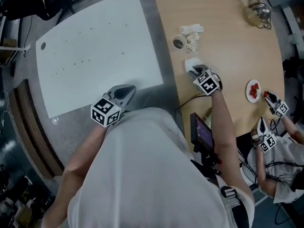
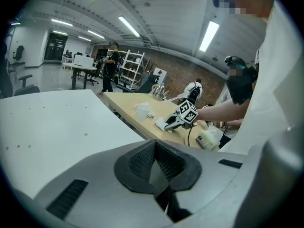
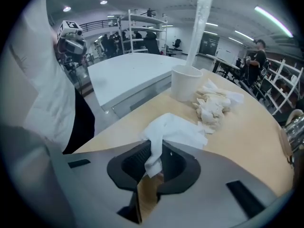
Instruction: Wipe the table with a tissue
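head view: left tongs (image 1: 127, 92), marker cube at the rear, held over the near edge of a white bench (image 1: 95, 46); tips together, nothing in them. right tongs (image 1: 194, 71), pointing steeply down at the tan bench (image 1: 228, 42), clenched on a white tissue (image 1: 191, 62) that lies on the wood near that bench's left edge. beyond the tissue, a paper cup (image 1: 179, 42) with a heap of crumpled tissues (image 1: 192, 37) just beside it. a glass pot (image 1: 259, 11) at the far right corner; a small plate (image 1: 253, 90) with red pieces at the right edge. left gripper view: left tongs (image 2: 156, 167) with the pads closed against each other, empty; the white bench (image 2: 57, 122) spreads beneath and ahead. across the gap, the right tongs (image 2: 167, 124) bear down on the tissue (image 2: 160, 123) on the tan bench (image 2: 124, 103); the paper cup (image 2: 142, 112) stands just beyond. right gripper view: right tongs (image 3: 153, 167) pinching a twisted fold of the tissue (image 3: 173, 129) between the pads; the rest of the sheet fans out flat on the tan bench (image 3: 247, 141) just ahead of the tips. the paper cup (image 3: 186, 82) stands upright farther on, the crumpled tissues (image 3: 213, 103) touching its right side. the white bench (image 3: 128, 72) lies to the left, apart from the tan one.
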The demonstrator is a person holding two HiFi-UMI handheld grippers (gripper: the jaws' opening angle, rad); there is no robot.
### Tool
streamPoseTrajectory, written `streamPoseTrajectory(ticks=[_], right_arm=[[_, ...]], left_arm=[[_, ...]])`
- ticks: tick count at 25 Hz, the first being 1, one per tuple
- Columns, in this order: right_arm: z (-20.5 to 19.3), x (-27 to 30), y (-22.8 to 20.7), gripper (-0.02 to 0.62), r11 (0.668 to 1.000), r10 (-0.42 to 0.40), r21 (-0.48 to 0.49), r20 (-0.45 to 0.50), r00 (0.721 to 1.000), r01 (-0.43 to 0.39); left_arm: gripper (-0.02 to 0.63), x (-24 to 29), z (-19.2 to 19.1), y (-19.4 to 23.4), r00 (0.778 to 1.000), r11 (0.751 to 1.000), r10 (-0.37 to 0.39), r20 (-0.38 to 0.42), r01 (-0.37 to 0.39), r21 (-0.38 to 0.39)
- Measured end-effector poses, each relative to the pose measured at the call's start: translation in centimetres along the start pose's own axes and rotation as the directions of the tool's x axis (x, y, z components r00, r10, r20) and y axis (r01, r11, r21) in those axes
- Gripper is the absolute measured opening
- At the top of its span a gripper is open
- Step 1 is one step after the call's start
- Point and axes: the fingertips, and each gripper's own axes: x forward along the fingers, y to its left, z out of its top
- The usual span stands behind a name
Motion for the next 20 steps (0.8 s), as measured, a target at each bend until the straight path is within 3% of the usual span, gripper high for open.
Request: streamPoseTrajectory(ticks=[11, 15, 20], right_arm=[[1.6, -1.7, 2.3, 0.048, 0.997, -0.048, 0.058, 0.018, 0.999, 0.047], [4.6, -1.7, 4.7, 0.048, 1.0, 0.017, 0.015, 0.026, 1.0, -0.017], [8.4, -1.3, 7.6, 0.048, 0.998, 0.058, -0.029, 0.029, 0.998, -0.057]], left_arm=[[0.006, -2.7, 0.1, 2.0, 0.997, 0.997, 0.059, 0.058, -0.056, -0.045], [0.008, -4.6, -0.5, 4.1, 0.987, 0.989, 0.122, 0.107, -0.112, -0.093], [0.008, -6.7, -1.7, 5.5, 0.981, 0.983, 0.137, 0.135, -0.117, -0.143]])
